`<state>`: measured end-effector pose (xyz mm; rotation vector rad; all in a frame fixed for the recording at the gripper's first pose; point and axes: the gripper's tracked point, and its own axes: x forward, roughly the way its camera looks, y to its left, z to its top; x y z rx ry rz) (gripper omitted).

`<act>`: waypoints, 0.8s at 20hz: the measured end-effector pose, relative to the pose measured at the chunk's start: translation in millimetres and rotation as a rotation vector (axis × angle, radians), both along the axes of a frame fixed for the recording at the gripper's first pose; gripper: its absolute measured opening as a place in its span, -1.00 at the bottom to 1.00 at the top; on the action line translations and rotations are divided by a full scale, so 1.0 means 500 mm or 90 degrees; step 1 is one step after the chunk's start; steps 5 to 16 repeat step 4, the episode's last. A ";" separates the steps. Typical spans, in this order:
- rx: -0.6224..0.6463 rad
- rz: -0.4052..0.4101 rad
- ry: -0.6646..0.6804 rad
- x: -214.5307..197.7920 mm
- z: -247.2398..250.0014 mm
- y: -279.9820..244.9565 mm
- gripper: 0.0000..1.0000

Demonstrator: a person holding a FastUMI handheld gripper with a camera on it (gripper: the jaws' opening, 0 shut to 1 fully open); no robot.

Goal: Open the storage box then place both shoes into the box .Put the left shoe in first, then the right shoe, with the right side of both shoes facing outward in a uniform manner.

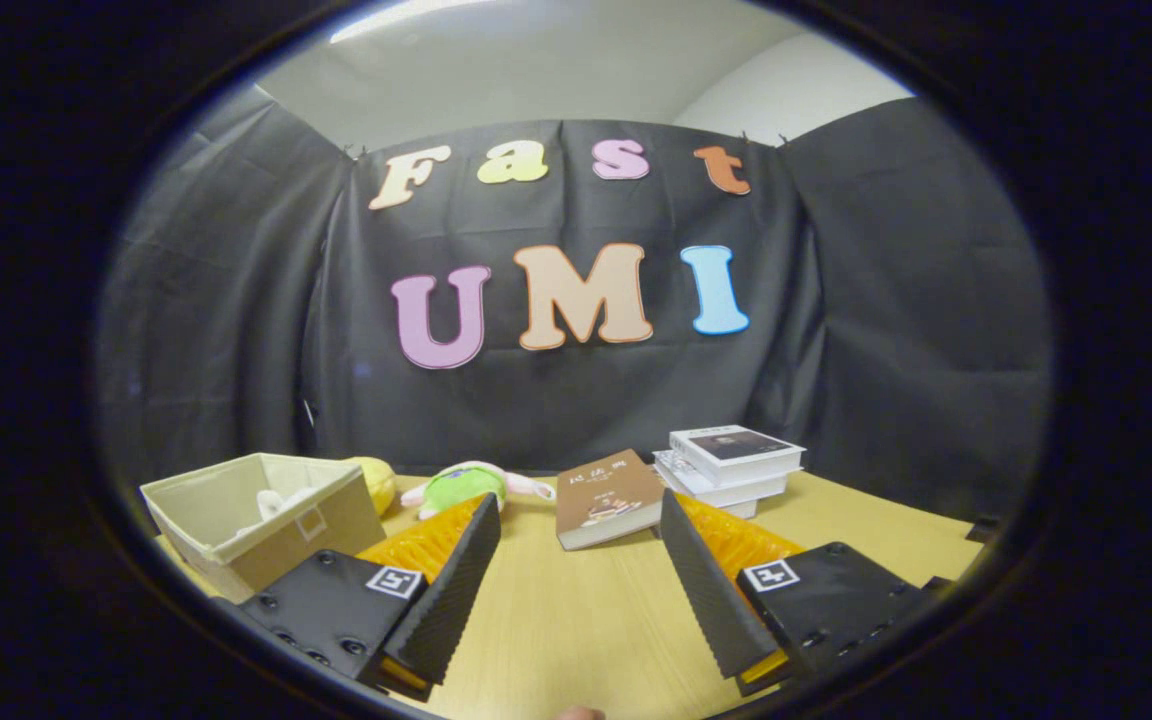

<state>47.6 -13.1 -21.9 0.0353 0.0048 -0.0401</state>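
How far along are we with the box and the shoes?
Barely started. The fabric box sits open-topped beside the tool, holding something pale I can't identify. The tool is open over bare table, holding nothing. Both shoe placements look left to do.

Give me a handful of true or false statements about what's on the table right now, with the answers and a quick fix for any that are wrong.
1. The gripper is open, with only bare table between its fingers. True.
2. The brown book lies on top of the stack of white books. False: it lies on the table beside the stack.
3. The beige fabric box is open at the top. True.
4. The green plush toy sits inside the box. False: it lies on the table beyond the fingers.
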 end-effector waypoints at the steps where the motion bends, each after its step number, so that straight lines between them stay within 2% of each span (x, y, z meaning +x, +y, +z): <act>1: -0.009 0.004 -0.007 -0.012 -0.002 0.002 1.00; 4: -0.015 -0.018 -0.019 -0.041 -0.004 -0.010 1.00; 16: -0.015 -0.018 -0.019 -0.041 -0.004 -0.010 1.00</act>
